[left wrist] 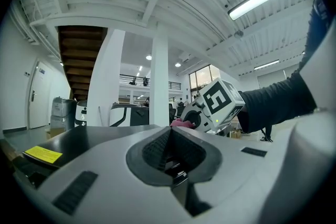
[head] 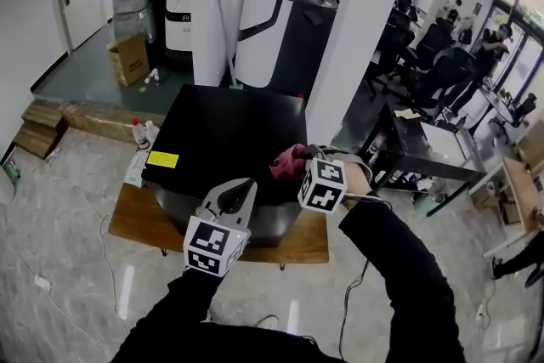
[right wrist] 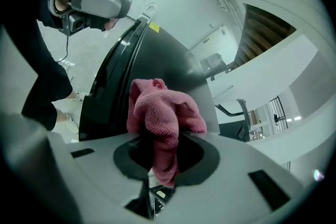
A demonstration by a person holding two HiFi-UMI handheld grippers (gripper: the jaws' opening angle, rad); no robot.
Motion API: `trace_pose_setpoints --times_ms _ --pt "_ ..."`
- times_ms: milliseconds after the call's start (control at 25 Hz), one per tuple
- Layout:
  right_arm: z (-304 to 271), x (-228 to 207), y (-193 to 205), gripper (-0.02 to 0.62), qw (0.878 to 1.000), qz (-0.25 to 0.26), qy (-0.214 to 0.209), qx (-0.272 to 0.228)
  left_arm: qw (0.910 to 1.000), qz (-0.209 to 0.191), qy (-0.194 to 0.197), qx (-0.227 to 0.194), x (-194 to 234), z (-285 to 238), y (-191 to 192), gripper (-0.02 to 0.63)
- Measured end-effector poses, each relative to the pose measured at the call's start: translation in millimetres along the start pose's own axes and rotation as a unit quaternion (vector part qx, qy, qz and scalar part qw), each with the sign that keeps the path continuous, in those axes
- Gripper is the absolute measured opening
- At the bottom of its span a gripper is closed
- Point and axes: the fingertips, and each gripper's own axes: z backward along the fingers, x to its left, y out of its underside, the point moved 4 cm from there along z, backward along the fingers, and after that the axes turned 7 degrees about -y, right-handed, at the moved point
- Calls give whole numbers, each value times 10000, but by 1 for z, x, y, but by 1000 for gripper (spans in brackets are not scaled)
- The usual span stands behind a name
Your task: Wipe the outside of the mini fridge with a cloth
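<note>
Pink cloth (right wrist: 160, 113) is clamped in my right gripper (right wrist: 163, 160), bunched against the fridge (head: 225, 127) top for wiping; my left gripper (left wrist: 169, 149) hovers closed and empty.

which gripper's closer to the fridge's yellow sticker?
Left. The left gripper is at the near edge of the fridge, right of the sticker; the right gripper, holding the cloth, is farther right.

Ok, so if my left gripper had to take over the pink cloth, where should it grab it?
Probably the loose, bunched end of the cloth, which bulges out past the right gripper; that gripper's jaws are shut on the lower fold. Come from the left and above, since the bundle sits at the fridge top's near edge. The left gripper has its jaws together, so open it first.
</note>
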Motion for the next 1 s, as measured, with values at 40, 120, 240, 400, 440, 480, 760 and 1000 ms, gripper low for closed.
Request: trace_pose_setpoints --times_ms 40,120,240,400,440,480,760,1000 --pt "4 0 12 71 10000 -42 8 -4 10000 -3 14 -13 -9 -4 0 8" --pt "10 0 33 71 9996 -223 40 -154 10000 4 38 -47 -27 -10 0 8" --pt "22 -4 56 73 9903 -953 91 -1002 9999 34 67 -119 -50 -15 2 8" --pt "57 2 87 74 9509 -1962 379 -2364 9998 5 40 -209 -80 -22 3 8" --pt "66 6 95 74 9406 -2127 489 -2600 9997 -2 37 -239 -88 -24 2 8" --pt "74 10 101 74 9300 -2287 589 -2817 9996 -6 44 -273 -94 -25 2 8" --pt "94 53 133 77 8552 -3433 997 -3753 9981 44 391 -479 -128 -27 13 8" --pt "84 97 142 77 8296 -3990 1213 -3713 9939 343 1002 -319 -147 -14 44 8"
